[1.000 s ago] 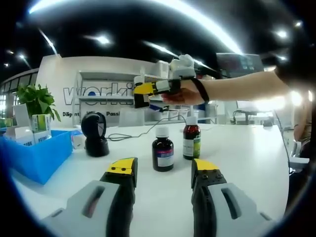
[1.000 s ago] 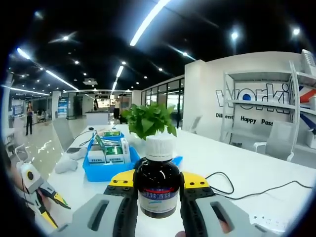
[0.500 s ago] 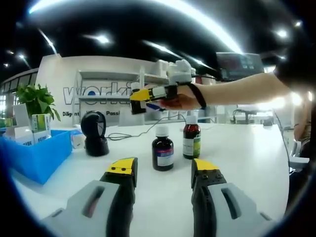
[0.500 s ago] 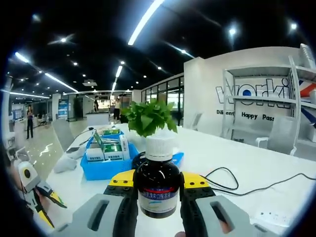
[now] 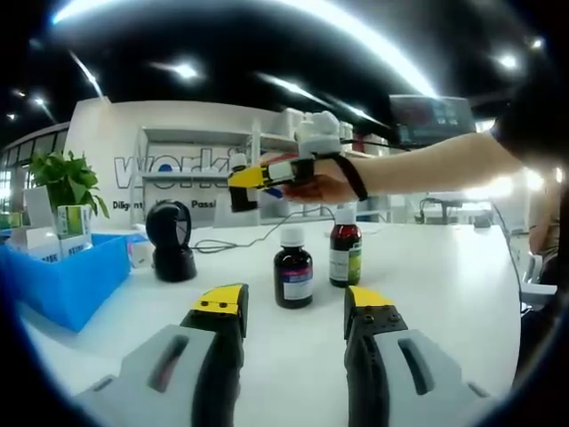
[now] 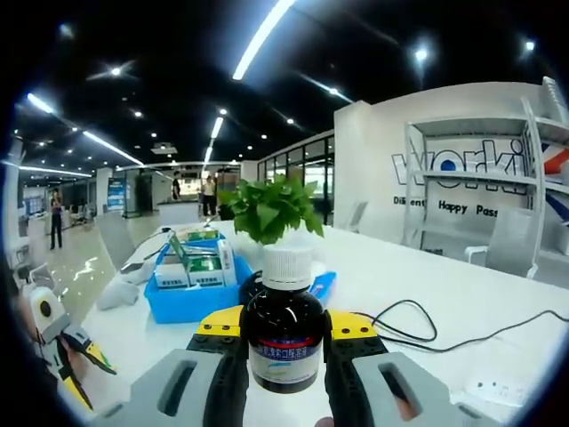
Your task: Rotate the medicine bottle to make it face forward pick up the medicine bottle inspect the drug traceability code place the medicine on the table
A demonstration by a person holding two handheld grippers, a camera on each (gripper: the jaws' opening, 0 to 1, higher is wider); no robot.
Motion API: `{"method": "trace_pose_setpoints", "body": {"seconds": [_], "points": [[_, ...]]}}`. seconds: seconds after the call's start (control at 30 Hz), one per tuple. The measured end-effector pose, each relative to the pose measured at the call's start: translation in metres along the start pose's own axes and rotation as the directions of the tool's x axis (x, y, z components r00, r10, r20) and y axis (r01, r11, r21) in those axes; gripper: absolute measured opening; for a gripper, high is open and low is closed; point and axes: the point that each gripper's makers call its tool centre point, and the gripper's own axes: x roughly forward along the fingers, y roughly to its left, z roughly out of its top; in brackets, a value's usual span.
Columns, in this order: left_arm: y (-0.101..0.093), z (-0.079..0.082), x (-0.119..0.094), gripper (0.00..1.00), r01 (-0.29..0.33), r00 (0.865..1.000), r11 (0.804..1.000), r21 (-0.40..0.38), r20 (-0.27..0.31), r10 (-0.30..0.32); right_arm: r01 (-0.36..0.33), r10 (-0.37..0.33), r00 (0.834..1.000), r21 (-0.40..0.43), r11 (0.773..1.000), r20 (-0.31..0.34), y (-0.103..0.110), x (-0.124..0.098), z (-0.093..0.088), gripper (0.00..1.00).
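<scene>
White tabletop runs across a bright office showroom, with ceiling strip lights above and a wall sign behind some shelves.

In the left gripper view, the left gripper rests low over the table, its 2 yellow-tipped jaws spread apart with nothing between them. Just beyond them stand 2 brown bottles with white caps, close together. A black scanner sits to the left, a cable trailing behind it. A blue bin of boxes is at the far left, with a plant behind it.

Above the bottles, a person's arm reaches in from the right, holding the right gripper raised in the air. It grips a third bottle, aimed toward the scanner side.

In the right gripper view, the right gripper's jaws are closed on that bottle at its body. It stands upright, white cap on top, its red and blue label facing the camera. Beyond it lie the blue bin, the plant and a looping black cable.

The step in hand looks like inspecting the traceability code, with the bottle lifted off the table. Next, it likely needs bringing in front of the scanner, code side toward it, then setting down on the table.
</scene>
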Motion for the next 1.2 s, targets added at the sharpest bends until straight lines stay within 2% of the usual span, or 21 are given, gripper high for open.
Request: {"method": "trace_pose_setpoints", "body": {"seconds": [0.33,0.77,1.2], "points": [[-0.002,0.001,0.000,0.34,0.000,1.000,1.000,-0.001,0.003,0.000,-0.004,0.004,1.000,-0.008,1.000,-0.027,0.003,0.011,-0.015,0.28],[0.003,-0.002,0.000,0.34,0.000,1.000,1.000,-0.001,-0.002,0.000,-0.048,0.046,0.998,-0.034,0.998,-0.049,0.007,0.023,-0.035,0.28],[0.004,-0.003,0.001,0.34,-0.005,1.000,1.000,-0.003,-0.009,0.005,-0.097,0.096,0.995,-0.025,0.995,-0.035,0.014,0.031,-0.041,0.28]]}}
